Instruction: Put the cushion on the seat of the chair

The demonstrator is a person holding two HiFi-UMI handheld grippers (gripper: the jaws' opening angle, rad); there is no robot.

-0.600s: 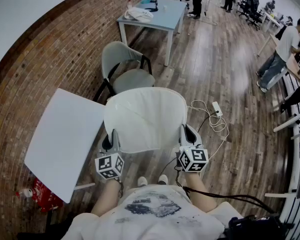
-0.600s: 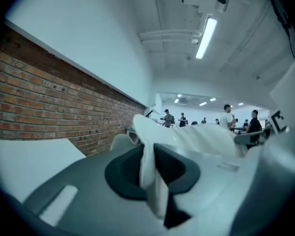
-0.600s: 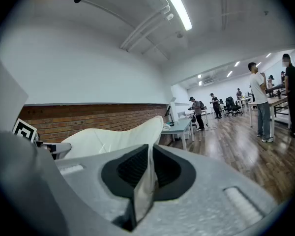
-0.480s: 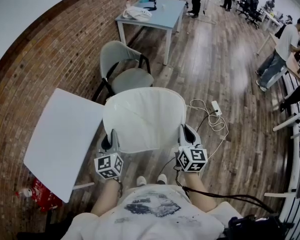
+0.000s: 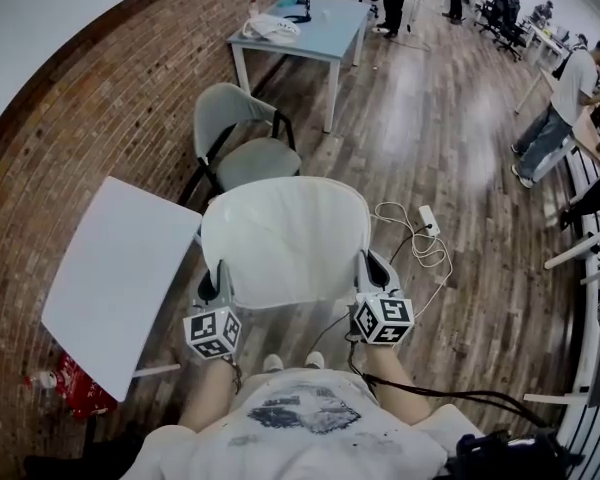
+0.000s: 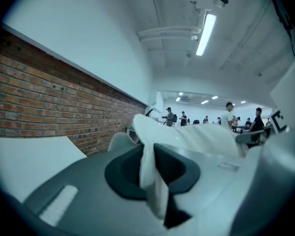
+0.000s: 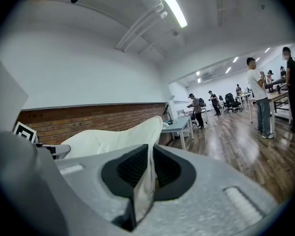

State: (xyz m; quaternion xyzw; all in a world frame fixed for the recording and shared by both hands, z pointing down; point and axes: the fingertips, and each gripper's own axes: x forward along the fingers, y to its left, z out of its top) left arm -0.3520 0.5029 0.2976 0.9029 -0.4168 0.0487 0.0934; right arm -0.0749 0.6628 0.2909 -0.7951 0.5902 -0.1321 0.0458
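Over the last half second almost nothing has changed: the white cushion (image 5: 285, 238) hangs as before between the two tools, and the floor scene has only drifted slightly, so the carry goes on and the cushion is not yet on the seat. The left tool (image 5: 220, 286) is clamped on its edge at 7 o'clock, the right tool (image 5: 376, 276) at 4 o'clock; each gripper view shows a thin fold of fabric pinched between dark ribbed pads. The cushion is soft, pale, rounded at its far end. The chair (image 5: 242, 128), at 11 o'clock just beyond, has a grey curved shell, padded seat and black frame, on a glossy wooden floor (image 5: 460, 218).
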